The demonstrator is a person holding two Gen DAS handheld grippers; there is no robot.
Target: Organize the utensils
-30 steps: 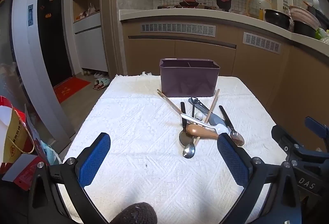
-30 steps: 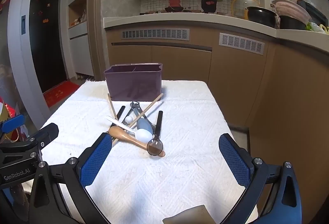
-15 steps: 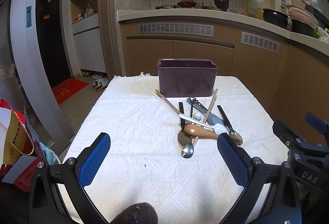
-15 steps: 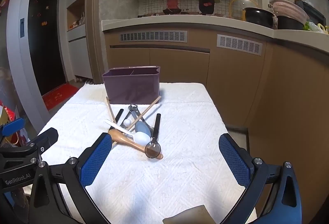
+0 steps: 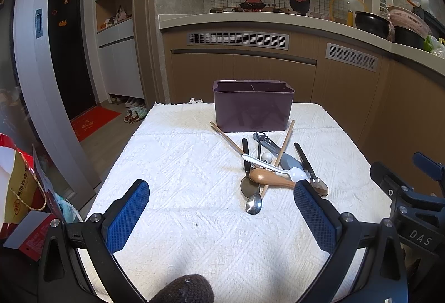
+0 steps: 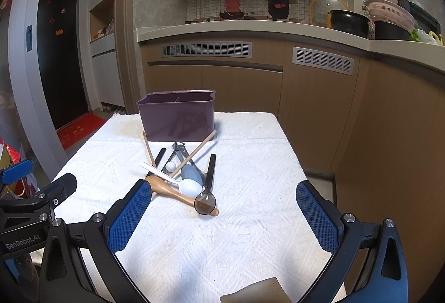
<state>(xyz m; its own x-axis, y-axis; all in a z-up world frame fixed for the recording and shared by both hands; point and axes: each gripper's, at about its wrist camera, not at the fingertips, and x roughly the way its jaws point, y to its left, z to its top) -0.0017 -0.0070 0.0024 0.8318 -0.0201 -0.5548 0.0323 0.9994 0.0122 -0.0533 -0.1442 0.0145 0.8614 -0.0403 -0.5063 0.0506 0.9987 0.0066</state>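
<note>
A purple divided utensil box stands at the far end of the white cloth-covered table. In front of it lies a heap of utensils: a wooden spoon, a white plastic spoon, a metal spoon, a black-handled scoop, chopsticks and a grey-handled tool. My left gripper is open, low over the near table, the heap just beyond its right finger. My right gripper is open too, holding nothing, the heap by its left finger.
Wooden kitchen cabinets with a countertop run behind and to the right of the table. Pots and a pink colander sit on the counter. A red paper bag stands on the floor at the left. Each view catches the other gripper at its edge.
Both views have tilted slightly upward, so the table and utensils sit a little lower in frame. Both grippers stay open and the utensils have not moved.
</note>
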